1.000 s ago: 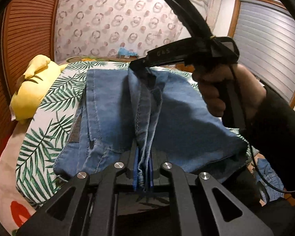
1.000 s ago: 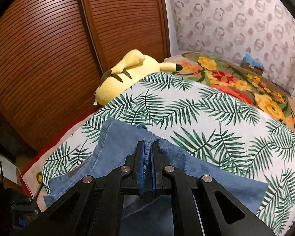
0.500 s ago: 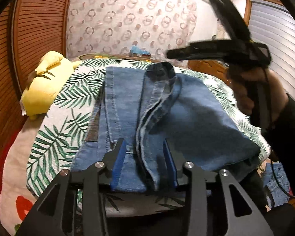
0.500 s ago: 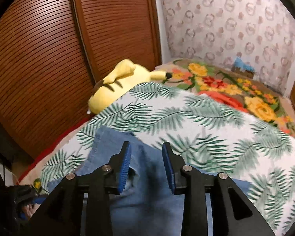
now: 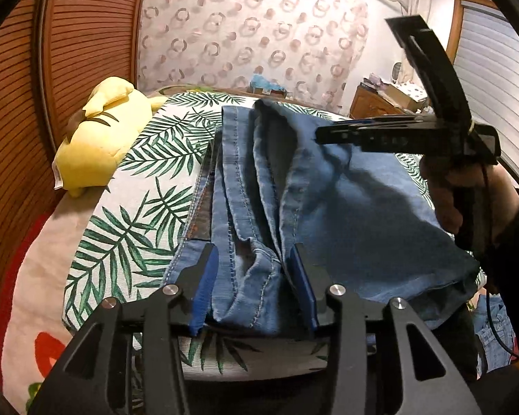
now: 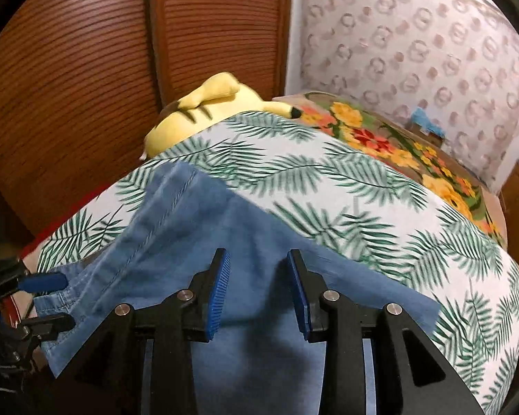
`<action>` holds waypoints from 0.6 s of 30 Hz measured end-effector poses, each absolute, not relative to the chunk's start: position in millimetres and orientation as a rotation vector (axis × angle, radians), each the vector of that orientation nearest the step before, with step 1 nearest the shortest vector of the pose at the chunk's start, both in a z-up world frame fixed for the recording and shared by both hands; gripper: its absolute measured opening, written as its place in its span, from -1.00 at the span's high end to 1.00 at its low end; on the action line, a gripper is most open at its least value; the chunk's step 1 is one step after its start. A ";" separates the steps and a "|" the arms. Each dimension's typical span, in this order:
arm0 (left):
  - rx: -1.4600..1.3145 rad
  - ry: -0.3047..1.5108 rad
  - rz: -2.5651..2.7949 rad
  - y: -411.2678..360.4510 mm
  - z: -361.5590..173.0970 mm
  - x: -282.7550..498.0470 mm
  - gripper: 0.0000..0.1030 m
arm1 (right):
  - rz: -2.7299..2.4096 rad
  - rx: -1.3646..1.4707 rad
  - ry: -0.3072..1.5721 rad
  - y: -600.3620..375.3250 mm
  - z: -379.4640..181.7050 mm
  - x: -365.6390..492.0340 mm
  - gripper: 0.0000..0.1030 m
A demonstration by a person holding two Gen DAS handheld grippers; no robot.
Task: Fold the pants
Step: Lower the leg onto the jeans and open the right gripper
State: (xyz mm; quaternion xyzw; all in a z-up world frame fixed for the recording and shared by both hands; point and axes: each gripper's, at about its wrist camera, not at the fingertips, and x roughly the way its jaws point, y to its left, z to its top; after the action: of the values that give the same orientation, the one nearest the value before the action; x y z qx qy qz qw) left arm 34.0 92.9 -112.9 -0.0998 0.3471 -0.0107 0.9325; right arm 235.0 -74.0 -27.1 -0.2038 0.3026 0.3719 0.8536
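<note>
Blue jeans lie folded on a palm-leaf sheet, with a raised ridge of seams down the middle. My left gripper is open and empty, its jaws either side of the near end of that ridge. My right gripper is open and empty, held a little above the denim. In the left wrist view the right gripper hovers over the jeans' far right part, seen side-on. The left gripper's blue-padded fingers show at the right wrist view's left edge.
A yellow plush toy lies at the bed's left edge beside a brown slatted wardrobe. A floral blanket covers the far end. A wooden dresser stands at the far right. More denim lies off the bed, lower right.
Both grippers were shut on the jeans' seam edge a second ago; both have opened and let go. The denim has dropped flat, and the right gripper has drawn back to the right.
</note>
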 end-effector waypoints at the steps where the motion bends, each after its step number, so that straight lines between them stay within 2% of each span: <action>1: -0.204 0.709 -0.023 92.9 -112.4 33.6 0.14 | 0.797 -0.432 0.637 -68.1 -28.0 232.9 0.31; 10: -0.192 0.716 -0.037 95.1 -111.8 34.2 0.03 | 0.857 -0.447 0.700 -35.9 -47.4 239.4 0.31; 11: -0.189 0.716 -0.036 94.8 -111.7 34.2 -0.12 | 0.859 -0.435 0.700 -37.7 -46.9 240.9 0.31; 12: -0.186 0.715 -0.037 94.4 -111.1 34.3 -0.45 | 0.859 -0.421 0.697 -40.5 -45.5 241.9 0.31; 13: -0.188 0.709 -0.039 94.5 -110.8 34.3 -0.54 | 0.854 -0.409 0.693 -45.1 -42.8 243.7 0.31; 18: -0.176 0.691 -0.037 91.2 -105.2 34.8 -0.54 | 0.823 -0.371 0.648 -75.4 -28.3 232.9 0.30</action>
State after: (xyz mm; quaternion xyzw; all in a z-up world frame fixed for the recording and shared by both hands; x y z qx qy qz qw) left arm 34.8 91.2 -105.2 -0.0860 0.3381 -0.0181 0.9370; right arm 232.9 -75.4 -28.3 -0.1759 0.3077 0.3908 0.8495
